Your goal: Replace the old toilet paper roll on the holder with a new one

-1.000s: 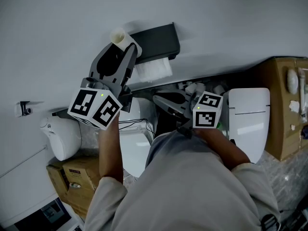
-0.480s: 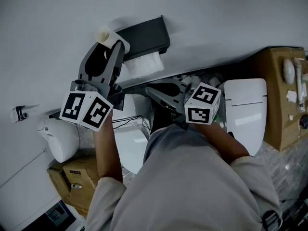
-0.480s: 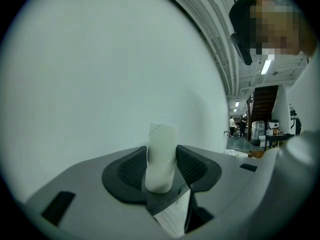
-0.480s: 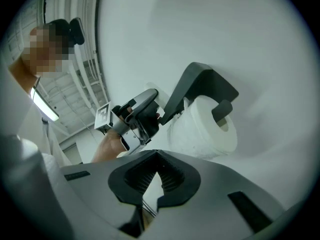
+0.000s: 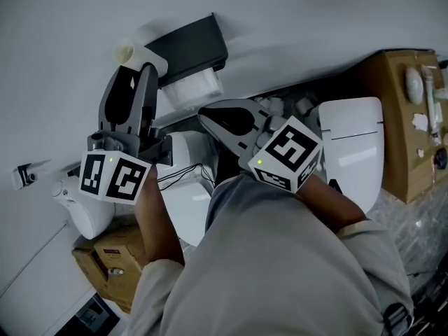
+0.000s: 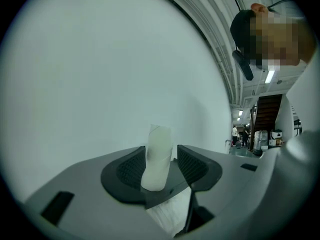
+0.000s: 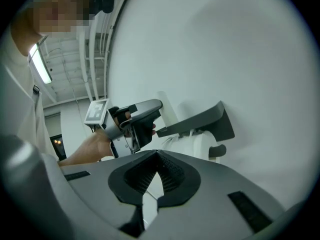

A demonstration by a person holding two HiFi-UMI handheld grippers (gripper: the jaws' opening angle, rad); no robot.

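Observation:
A bare cardboard tube (image 5: 129, 50) (image 6: 156, 159) stands between the tips of my left gripper (image 5: 136, 65) (image 6: 162, 151), beside the wall. Its jaws have just been opening: the tube leans on the left pad and a thin gap shows at the right pad. The black holder (image 5: 185, 40) (image 7: 200, 120) is fixed to the wall just right of it, and a white paper roll (image 5: 190, 88) (image 7: 192, 146) sits under its cover. My right gripper (image 5: 204, 114) (image 7: 159, 159) is shut and empty, below and right of the holder. The right gripper view also shows the left gripper (image 7: 137, 116).
A white toilet (image 5: 353, 159) stands at the right, with a brown cardboard box (image 5: 402, 110) beyond it. A white rounded fixture (image 5: 87, 205) and another cardboard box (image 5: 112, 257) are at the lower left. The pale wall (image 5: 294, 19) fills the top of the head view.
The right gripper has risen toward the holder and rolled, so its marker cube shows a different face. The left gripper stays by the holder with the tube at its tips.

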